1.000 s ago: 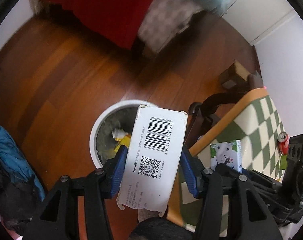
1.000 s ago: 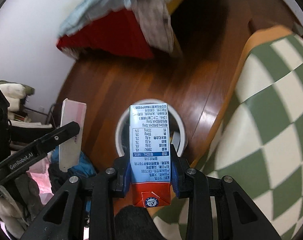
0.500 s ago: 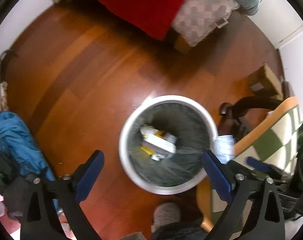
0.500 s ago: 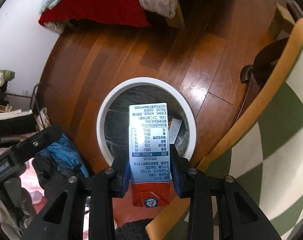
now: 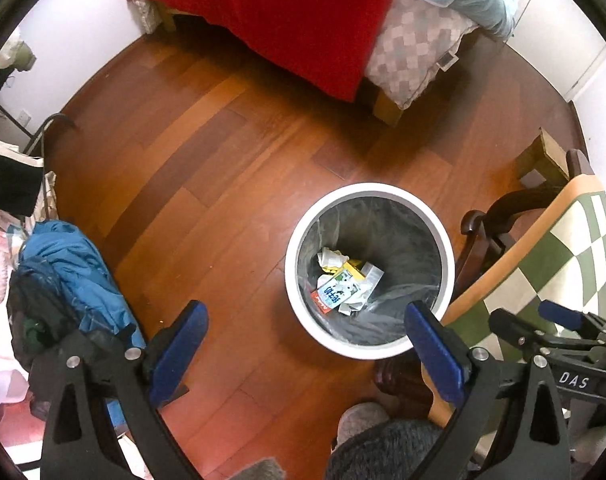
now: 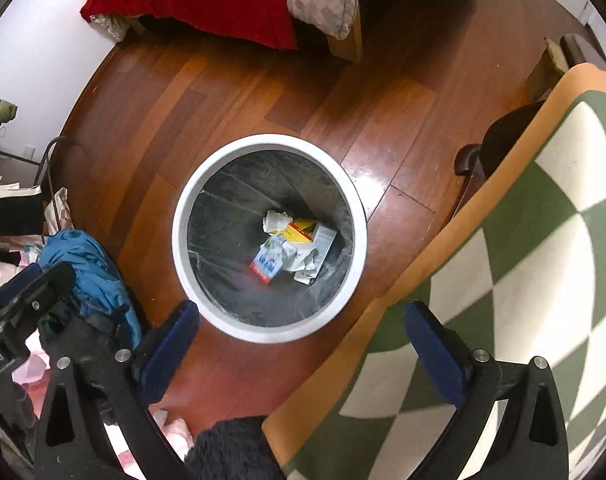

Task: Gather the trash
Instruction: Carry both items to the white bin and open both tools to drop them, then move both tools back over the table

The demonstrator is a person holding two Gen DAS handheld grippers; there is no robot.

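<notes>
A white round trash bin [image 5: 447,256] with a grey liner stands on the wood floor; it also shows in the right wrist view [image 6: 183,256]. Inside lie a blue and red milk carton [image 5: 337,290] [image 6: 267,261], a white box [image 6: 323,242], yellow packaging [image 6: 301,232] and crumpled paper [image 5: 332,257]. My left gripper [image 5: 309,350] is open and empty above the floor, just left of the bin. My right gripper [image 6: 303,354] is open and empty above the bin's near rim and the table edge.
A table with a green and white checkered cloth [image 6: 543,240] lies to the right. A dark wooden chair [image 5: 499,220] stands beside the bin. A bed with a red blanket [image 5: 303,28] is at the back. Blue clothes [image 5: 75,272] are piled on the left.
The left gripper opened and dropped the white barcode box into the bin. The right gripper then opened and dropped the milk carton in. Both are now empty.
</notes>
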